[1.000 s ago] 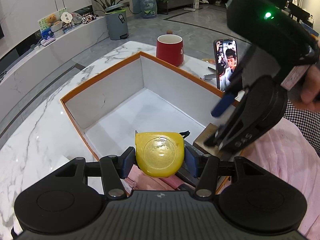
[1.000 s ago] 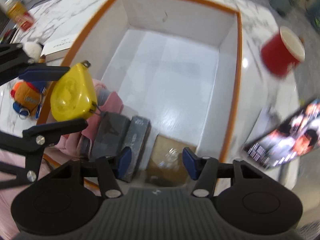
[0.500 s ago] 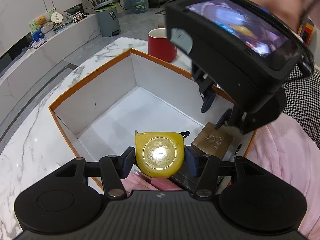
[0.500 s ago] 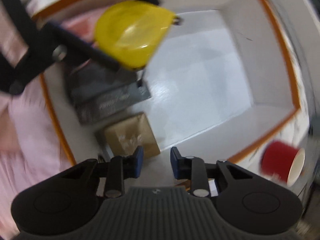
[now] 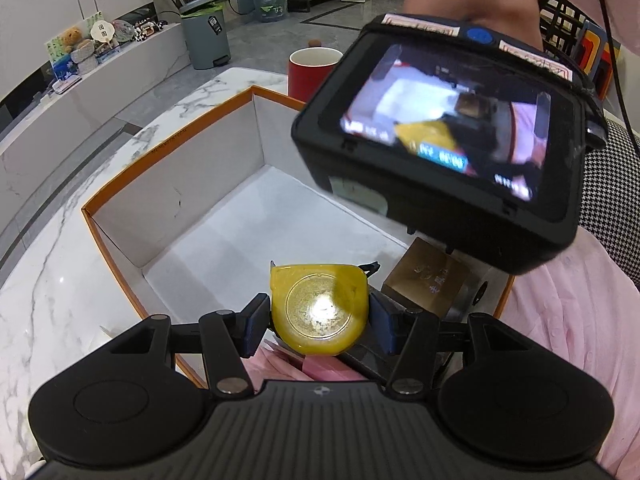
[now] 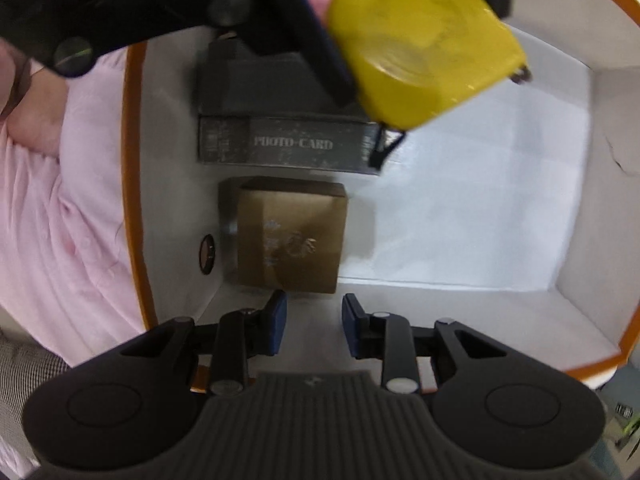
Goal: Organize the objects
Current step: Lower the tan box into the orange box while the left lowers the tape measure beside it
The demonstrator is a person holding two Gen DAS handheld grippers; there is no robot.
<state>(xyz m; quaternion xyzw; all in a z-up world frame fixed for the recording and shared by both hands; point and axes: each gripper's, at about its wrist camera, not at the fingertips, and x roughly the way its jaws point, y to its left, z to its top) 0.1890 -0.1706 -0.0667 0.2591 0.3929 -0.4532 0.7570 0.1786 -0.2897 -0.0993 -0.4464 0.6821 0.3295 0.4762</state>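
1. In the left wrist view the right gripper's body and its lit screen fill the upper right, hiding the far right corner of the orange-rimmed box [image 5: 120, 196] and part of the red mug [image 5: 308, 74]. The screen's picture is blurred.
2. The left gripper [image 5: 318, 320] holds a yellow tape measure [image 5: 320, 312], fingers pressed on both its sides, over the box's near edge at lower centre.
3. The right wrist view is smeared; the tape measure [image 6: 420, 44] sits at the upper right there, over the box's white floor.
4. The right gripper [image 6: 314, 322] has its fingers narrow with nothing between them, just above a brown box [image 6: 290, 236].
5. Only the right wrist view shows the dark case [image 6: 288, 146] marked PHOTO-CARD beside the brown box, both against the box's left wall [image 6: 134, 160].
6. The white floor to the right of these lies bare, open up to the far walls.
7. Only the left wrist view shows the marble table [image 5: 52, 300] around the box.
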